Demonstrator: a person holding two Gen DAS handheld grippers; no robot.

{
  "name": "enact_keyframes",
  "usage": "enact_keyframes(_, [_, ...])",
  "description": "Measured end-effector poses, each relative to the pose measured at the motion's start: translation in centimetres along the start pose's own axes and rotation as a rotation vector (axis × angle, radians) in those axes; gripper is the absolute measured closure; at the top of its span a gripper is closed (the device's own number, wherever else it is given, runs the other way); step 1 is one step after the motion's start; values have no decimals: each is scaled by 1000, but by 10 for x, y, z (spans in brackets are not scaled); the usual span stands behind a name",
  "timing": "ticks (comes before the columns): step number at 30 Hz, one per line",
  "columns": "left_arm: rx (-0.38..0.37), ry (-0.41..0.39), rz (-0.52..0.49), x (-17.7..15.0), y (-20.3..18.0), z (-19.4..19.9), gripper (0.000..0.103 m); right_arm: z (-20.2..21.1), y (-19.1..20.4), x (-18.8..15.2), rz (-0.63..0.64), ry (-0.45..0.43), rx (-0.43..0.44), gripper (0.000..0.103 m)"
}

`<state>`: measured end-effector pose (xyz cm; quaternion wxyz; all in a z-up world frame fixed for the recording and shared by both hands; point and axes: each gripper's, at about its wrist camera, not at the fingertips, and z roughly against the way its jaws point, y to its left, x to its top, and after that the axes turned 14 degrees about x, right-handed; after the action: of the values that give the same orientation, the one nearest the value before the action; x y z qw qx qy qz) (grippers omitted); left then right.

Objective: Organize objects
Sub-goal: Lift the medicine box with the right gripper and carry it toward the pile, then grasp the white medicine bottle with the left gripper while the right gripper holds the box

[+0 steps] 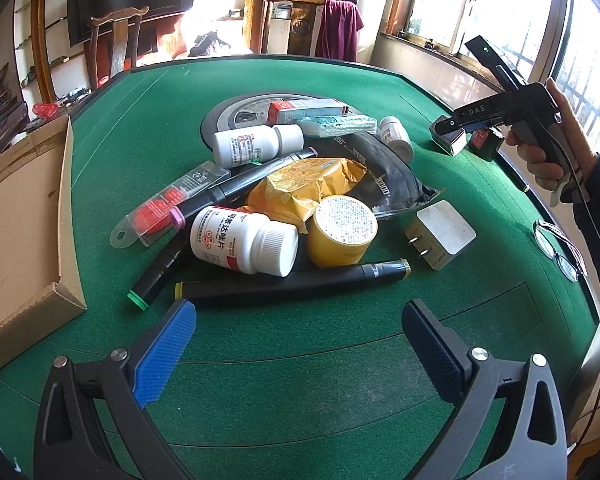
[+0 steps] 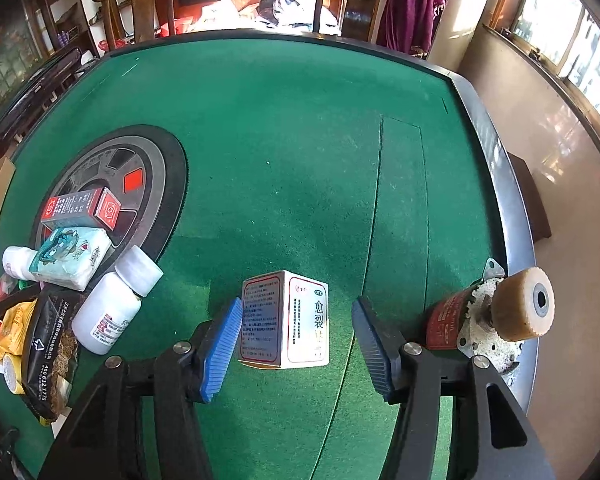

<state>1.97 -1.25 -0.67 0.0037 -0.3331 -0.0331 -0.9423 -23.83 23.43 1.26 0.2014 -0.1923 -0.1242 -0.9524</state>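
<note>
The right gripper [image 2: 297, 342] is hanging over the green felt table [image 2: 300, 140] with its jaws parted around a white medicine box [image 2: 286, 320]; the box is sitting on the felt between the pads, which are standing clear of its sides. Just beside it, at the table's edge, a small motor with a buffing wheel [image 2: 500, 316] is lying. The left gripper [image 1: 300, 320] is hovering wide open and empty, facing a heap of pill bottles [image 1: 244, 244], black markers [image 1: 292, 282], a yellow tape roll [image 1: 342, 230] and a white charger plug [image 1: 440, 234].
</note>
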Motion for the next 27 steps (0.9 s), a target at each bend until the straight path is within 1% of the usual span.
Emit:
enact_keyframes(2, [1,0,1,0,0,0,0,-6,0,0,-16,15,0,43])
enact_keyframes(3, [0,0,1,0,0,0,0,-9,-1,0,-27,23,-6,53])
enact_keyframes(4, [1,0,2,0,0,0,0,-13,-3,-1,-43,37,-4,67])
enact_keyframes(5, [2,-1,3,0,0,0,0,-15,-4,-3,-58,35,0,68])
enact_keyframes(8, [4,-4,6,0,0,1,0,-9,-3,-8,-83,-6,-5,68])
enact_keyframes(10, [3,-9,12,0,1,1,0,2,0,-15,-134,-50,25,69])
enact_keyframes(11, [-4,-11,13,0,2,1,1,10,5,-20,-149,-83,19,69])
enact_keyframes(12, [-5,-15,16,0,4,2,2,20,13,-27,-163,-121,-2,69])
enact_keyframes(13, [-3,-19,18,0,4,3,4,31,24,-37,-177,-155,-2,68])
enact_keyframes(15, [-8,-23,22,0,5,4,8,56,53,-62,-178,-254,70,68])
enact_keyframes(16, [-4,-24,24,0,5,5,10,66,66,-72,-166,-298,79,68])
enact_keyframes(18, [8,-29,23,1,5,7,10,82,93,-92,-133,-399,67,68])
enact_keyframes(19, [22,-34,23,2,5,8,10,85,106,-100,-106,-427,79,68])
enact_keyframes(21, [90,-62,7,3,5,13,10,87,126,-107,-55,-456,95,68])
enact_keyframes(22, [109,-77,-11,4,5,17,10,88,130,-110,-31,-476,118,68])
enact_keyframes(24, [127,-109,-64,4,6,24,11,82,132,-108,-11,-475,142,68])
enact_keyframes(25, [141,-119,-85,4,7,25,14,79,128,-108,-21,-468,152,68])
enact_keyframes(26, [158,-129,-102,4,10,27,20,77,122,-106,-31,-457,181,68])
enact_keyframes(27, [160,-126,-113,5,13,27,25,77,116,-106,-41,-451,203,68])
